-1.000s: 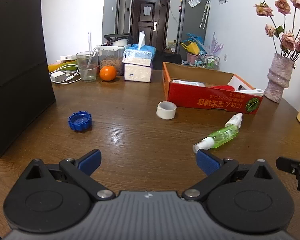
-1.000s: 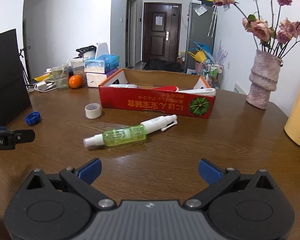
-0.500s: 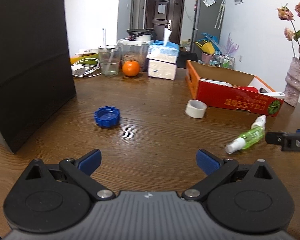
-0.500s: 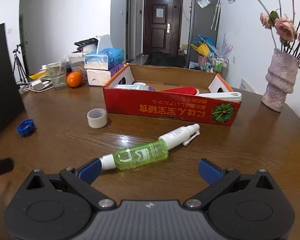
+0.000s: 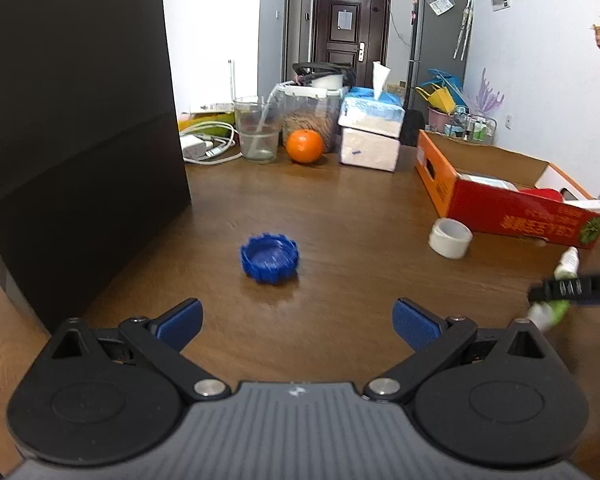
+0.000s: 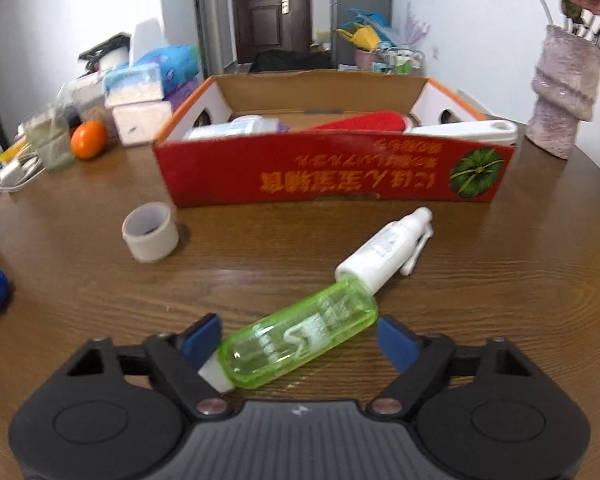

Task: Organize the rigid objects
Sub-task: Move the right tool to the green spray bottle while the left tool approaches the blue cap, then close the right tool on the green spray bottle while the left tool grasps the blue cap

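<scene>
A green spray bottle (image 6: pixel 320 326) lies slantwise on the wooden table, with a white tube-like bottle (image 6: pixel 384 248) at its upper end. My right gripper (image 6: pixel 299 338) straddles the green bottle and its jaws are closing. The left pad is at the bottle's white cap; the right pad stands a little off its body. A blue ridged cap (image 5: pixel 270 258) lies just ahead of my left gripper (image 5: pixel 298 320), which is open and holds nothing. A white tape roll (image 6: pixel 150 232) sits in front of the red cardboard box (image 6: pixel 332 176), which holds several items.
A tall black bag (image 5: pixel 72 140) stands close on the left. At the table's far side are a glass (image 5: pixel 257 130), an orange (image 5: pixel 305 146), tissue packs (image 5: pixel 370 136) and white cables. A ribbed vase (image 6: pixel 564 92) with flowers stands right of the box.
My right gripper moved forward and down over the green bottle and its jaws narrowed around it. My left gripper swung left, bringing the blue cap to the middle, closer ahead.
</scene>
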Demonstrator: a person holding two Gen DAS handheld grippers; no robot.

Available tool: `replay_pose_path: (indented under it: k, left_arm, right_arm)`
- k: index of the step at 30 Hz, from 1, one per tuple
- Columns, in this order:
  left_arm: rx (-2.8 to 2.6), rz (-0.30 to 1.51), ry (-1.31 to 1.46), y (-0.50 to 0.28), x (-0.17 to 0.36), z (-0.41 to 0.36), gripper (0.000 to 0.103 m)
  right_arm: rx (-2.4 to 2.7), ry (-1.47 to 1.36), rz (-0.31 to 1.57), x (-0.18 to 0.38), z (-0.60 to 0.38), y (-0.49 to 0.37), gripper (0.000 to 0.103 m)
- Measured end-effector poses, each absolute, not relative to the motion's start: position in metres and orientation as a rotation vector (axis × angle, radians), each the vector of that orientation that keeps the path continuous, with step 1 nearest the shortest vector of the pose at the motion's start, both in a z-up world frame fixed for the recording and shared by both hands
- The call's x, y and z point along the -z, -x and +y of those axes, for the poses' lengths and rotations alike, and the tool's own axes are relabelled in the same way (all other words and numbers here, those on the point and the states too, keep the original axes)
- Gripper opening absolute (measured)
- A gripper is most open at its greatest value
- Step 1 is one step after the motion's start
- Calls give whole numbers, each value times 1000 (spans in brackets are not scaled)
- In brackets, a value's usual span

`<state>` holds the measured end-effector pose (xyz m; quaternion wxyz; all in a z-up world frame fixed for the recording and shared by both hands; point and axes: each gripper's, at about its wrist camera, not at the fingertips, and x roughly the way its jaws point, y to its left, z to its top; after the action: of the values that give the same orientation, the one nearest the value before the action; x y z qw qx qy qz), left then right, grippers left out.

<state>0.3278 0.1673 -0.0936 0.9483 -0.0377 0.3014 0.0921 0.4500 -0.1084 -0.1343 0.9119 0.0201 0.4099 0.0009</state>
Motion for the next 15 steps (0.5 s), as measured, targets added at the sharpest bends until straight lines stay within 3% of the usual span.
replay_pose_path:
  k: [2, 8, 15]
  left_arm:
    - [-200, 614, 53, -338, 93, 172, 103]
    - [-214, 643, 27, -372, 94, 187, 103]
    - [-254, 697, 51, -408, 111, 199, 103]
  right_arm:
    - [-14, -40, 864, 141, -108, -449, 60]
    - [-74, -3, 804, 142, -120, -429, 31]
    - [-78, -34, 735, 146, -156, -419, 30]
